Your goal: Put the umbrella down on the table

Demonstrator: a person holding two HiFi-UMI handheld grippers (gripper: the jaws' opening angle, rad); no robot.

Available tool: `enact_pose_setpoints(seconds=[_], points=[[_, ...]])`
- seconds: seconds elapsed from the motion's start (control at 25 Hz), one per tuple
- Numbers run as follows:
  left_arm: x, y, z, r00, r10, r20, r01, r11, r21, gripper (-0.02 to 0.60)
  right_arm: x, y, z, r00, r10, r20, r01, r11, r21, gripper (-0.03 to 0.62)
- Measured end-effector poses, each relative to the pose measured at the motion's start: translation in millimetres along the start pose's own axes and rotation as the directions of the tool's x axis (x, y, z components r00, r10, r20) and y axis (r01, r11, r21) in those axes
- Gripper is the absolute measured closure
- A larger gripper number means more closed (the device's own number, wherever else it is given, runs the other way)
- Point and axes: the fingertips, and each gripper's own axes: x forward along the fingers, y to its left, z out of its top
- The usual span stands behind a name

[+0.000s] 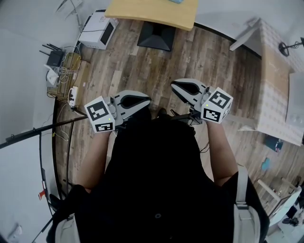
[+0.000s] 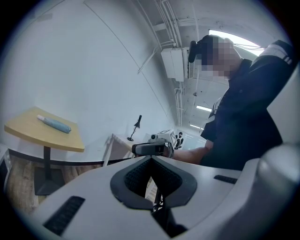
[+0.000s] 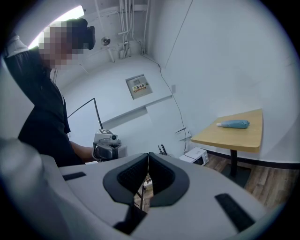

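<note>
A folded blue umbrella [image 2: 54, 123] lies on the round wooden table [image 2: 28, 133], far from both grippers; the right gripper view shows the umbrella [image 3: 233, 123] on that table [image 3: 243, 137] too. In the head view the table [image 1: 152, 12] stands across the floor ahead. My left gripper [image 1: 142, 100] and right gripper [image 1: 176, 87] are held close in front of the person's body, facing each other. Both are shut with nothing between the pads: left gripper [image 2: 151, 161], right gripper [image 3: 148, 159].
A white box-shaped appliance [image 1: 98, 29] sits on the wood floor beside the table's black base [image 1: 154, 35]. A router and cables [image 1: 59, 71] lie at the left wall. A white table [image 1: 275, 71] with a desk lamp [image 2: 136, 126] stands at the right. A black pole [image 1: 38, 130] slants at the left.
</note>
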Motion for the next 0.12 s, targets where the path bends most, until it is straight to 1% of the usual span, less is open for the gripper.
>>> enact_pose_setpoints(seconds=[0.12], points=[[2.5, 2.3, 2.3, 1.0, 0.002, 0.005, -0.002, 1.0, 0.005, 0.571, 0.0, -6.4, 0.5, 1.0, -0.023, -0.002, 0.023, 1.0, 0.006, 0.574]])
